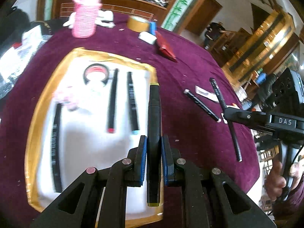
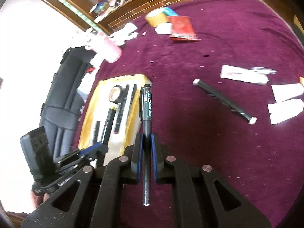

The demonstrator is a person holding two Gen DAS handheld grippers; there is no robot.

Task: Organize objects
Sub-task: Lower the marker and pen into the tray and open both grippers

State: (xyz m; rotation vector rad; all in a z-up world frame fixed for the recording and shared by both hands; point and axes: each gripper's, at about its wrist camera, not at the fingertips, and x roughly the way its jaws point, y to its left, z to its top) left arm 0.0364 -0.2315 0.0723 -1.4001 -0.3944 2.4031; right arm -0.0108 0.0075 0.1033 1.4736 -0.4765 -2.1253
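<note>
Lying on the tray (image 1: 32, 125), three markers (image 1: 112, 100) were counted; one marker (image 1: 154, 125) was clamped by the left gripper (image 1: 153, 142), one pen (image 2: 147, 112) by the right gripper (image 2: 146, 142).

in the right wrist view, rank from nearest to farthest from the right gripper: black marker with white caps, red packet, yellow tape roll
1. Black marker with white end caps: on the purple cloth, ahead and right of the right gripper.
2. Red packet: much farther up the cloth.
3. Yellow tape roll: just beyond the packet, to its left.

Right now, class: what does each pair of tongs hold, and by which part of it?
Left tongs grip a yellow-capped marker around mid-barrel. Right tongs grip a pen around mid-barrel, below its label.
</note>
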